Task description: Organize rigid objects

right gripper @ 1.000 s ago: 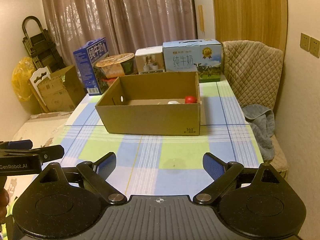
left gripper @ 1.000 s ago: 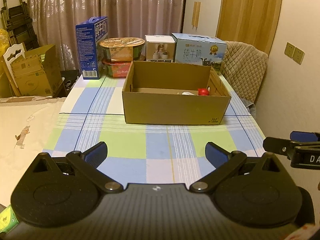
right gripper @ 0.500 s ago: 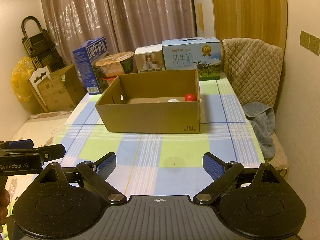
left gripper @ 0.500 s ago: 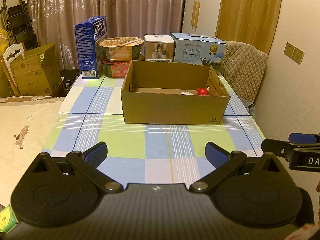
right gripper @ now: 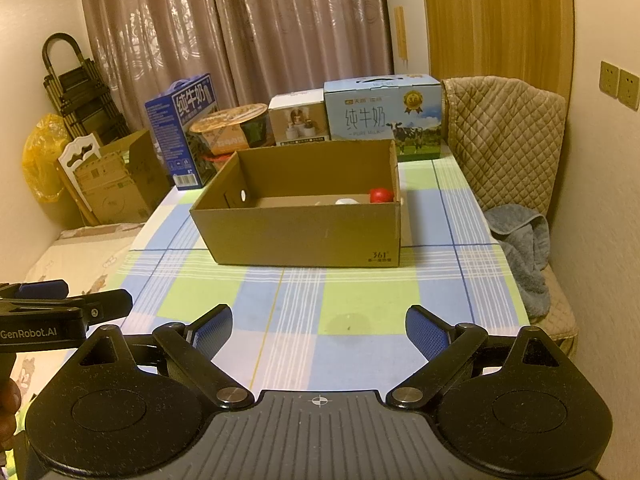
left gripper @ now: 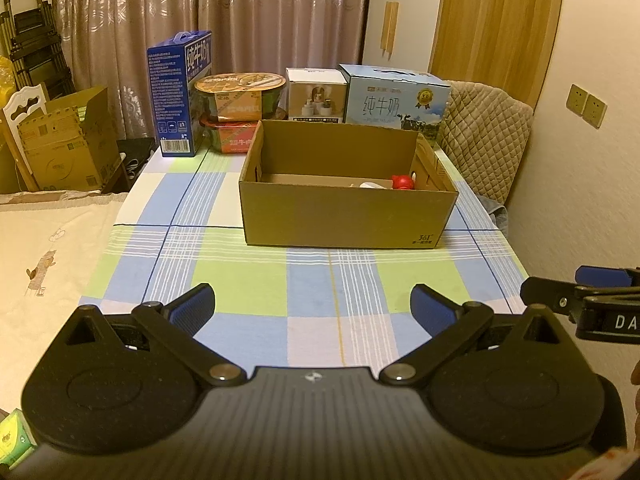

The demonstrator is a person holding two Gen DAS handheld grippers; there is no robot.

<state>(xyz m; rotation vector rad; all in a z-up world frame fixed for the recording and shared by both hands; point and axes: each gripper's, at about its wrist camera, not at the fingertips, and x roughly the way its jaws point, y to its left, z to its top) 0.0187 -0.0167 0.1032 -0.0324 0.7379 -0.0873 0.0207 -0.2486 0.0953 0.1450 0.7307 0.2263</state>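
An open cardboard box (left gripper: 344, 220) stands in the middle of the checked table; it also shows in the right wrist view (right gripper: 304, 236). Inside it at the right end lie a red object (left gripper: 402, 181) and a white object (left gripper: 372, 186), mostly hidden by the box wall; both show in the right wrist view, the red object (right gripper: 380, 195) and the white object (right gripper: 346, 201). My left gripper (left gripper: 312, 306) is open and empty above the table's near edge. My right gripper (right gripper: 319, 330) is open and empty, level with it on the right.
Along the table's back stand a dark blue milk carton (left gripper: 180, 92), stacked instant noodle bowls (left gripper: 240, 94), a small white box (left gripper: 316, 94) and a light blue milk case (left gripper: 396, 98). A quilted chair (right gripper: 504, 136) with a grey towel (right gripper: 520, 240) stands at the right. Cardboard boxes (left gripper: 60, 140) stand at the left.
Both grippers have drawn back slightly from the box. Both stay open and empty.
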